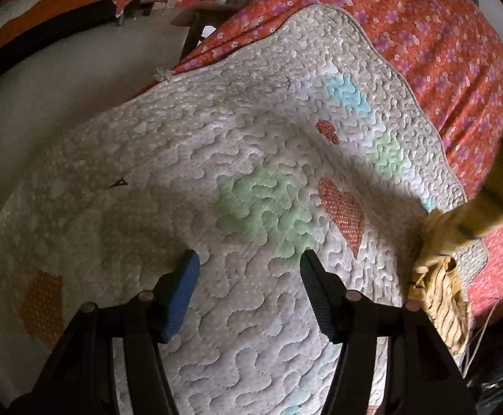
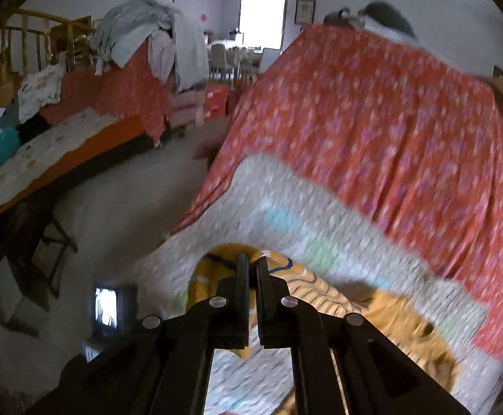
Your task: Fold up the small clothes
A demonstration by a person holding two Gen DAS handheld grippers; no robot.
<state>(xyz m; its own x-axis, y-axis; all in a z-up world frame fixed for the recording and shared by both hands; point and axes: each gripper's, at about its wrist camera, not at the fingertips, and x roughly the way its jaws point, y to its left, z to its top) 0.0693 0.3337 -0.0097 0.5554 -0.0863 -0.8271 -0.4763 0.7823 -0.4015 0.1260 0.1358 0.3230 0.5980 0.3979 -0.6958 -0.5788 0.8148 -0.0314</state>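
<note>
A yellow striped small garment (image 2: 372,314) hangs from my right gripper (image 2: 251,259), whose fingers are shut on its upper edge, with the cloth trailing down over the quilt; this view is blurred. In the left wrist view the same yellow garment (image 1: 438,276) is bunched at the quilt's right edge and stretches up toward the right. My left gripper (image 1: 249,254) hovers open over the middle of the quilt, to the left of the garment. Nothing is between its fingers.
A pale quilted mat (image 1: 217,145) with heart patches lies on a red floral cover (image 1: 441,41). The floor (image 1: 61,79) drops away on the left. A low bed with an orange edge (image 2: 78,159), a heap of clothes (image 2: 147,31) and a small screen (image 2: 108,306) stand beyond.
</note>
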